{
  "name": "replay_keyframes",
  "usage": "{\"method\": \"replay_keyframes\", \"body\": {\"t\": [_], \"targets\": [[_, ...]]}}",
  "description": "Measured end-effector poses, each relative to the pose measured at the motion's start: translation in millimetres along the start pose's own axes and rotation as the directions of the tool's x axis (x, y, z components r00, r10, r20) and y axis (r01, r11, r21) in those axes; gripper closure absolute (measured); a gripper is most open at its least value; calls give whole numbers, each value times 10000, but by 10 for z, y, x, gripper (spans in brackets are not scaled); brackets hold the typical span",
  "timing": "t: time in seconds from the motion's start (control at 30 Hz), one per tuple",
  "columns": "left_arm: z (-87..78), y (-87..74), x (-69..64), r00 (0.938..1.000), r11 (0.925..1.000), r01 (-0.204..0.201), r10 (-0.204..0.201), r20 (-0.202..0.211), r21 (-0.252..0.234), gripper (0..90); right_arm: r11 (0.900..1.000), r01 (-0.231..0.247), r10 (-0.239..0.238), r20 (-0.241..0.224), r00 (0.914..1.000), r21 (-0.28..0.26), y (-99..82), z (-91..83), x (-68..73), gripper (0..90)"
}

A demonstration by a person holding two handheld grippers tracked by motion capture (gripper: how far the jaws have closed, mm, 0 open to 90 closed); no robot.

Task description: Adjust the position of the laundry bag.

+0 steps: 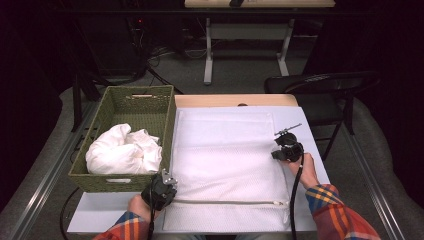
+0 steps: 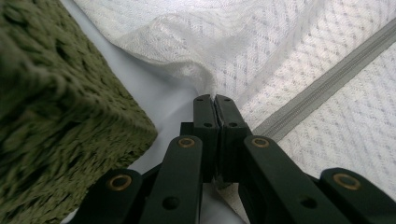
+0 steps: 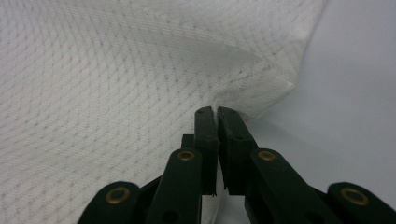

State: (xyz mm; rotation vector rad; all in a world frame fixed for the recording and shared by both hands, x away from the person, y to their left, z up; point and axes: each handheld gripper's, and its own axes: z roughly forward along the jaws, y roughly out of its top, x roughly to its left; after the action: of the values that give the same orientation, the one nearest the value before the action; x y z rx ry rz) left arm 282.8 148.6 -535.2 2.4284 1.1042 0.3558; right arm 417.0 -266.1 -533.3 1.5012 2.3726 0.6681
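High view, flat white mesh bag (image 1: 225, 160), woven basket (image 1: 145, 107)

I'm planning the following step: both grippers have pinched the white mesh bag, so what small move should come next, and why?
Probably lift both grippers slightly together. The left gripper is shut on the mesh bag near its zipper, the right gripper on its edge, and the bag lies flat beside the basket of white cloth.

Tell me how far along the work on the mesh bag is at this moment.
Done: the mesh bag lies flat on the table, its zipper looks closed, and white laundry sits in the basket. In hand: the left gripper pinches the bag's edge near the zipper's end, and the right gripper pinches its right edge. Left: probably opening the bag and loading the laundry.
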Motion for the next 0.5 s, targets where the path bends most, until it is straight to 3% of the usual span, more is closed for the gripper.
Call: {"method": "replay_keyframes", "body": {"t": [0.23, 0.5], "targets": [[20, -8, -3, 9978, 9997, 261, -259, 606, -37, 880, 10000, -15, 15, 114, 9999, 1, 12, 16, -2, 883], [8, -9, 8, 9993, 9998, 204, -203, 301, -34, 883, 9998, 91, -88, 177, 9998, -156, 36, 30, 14, 884]]}}
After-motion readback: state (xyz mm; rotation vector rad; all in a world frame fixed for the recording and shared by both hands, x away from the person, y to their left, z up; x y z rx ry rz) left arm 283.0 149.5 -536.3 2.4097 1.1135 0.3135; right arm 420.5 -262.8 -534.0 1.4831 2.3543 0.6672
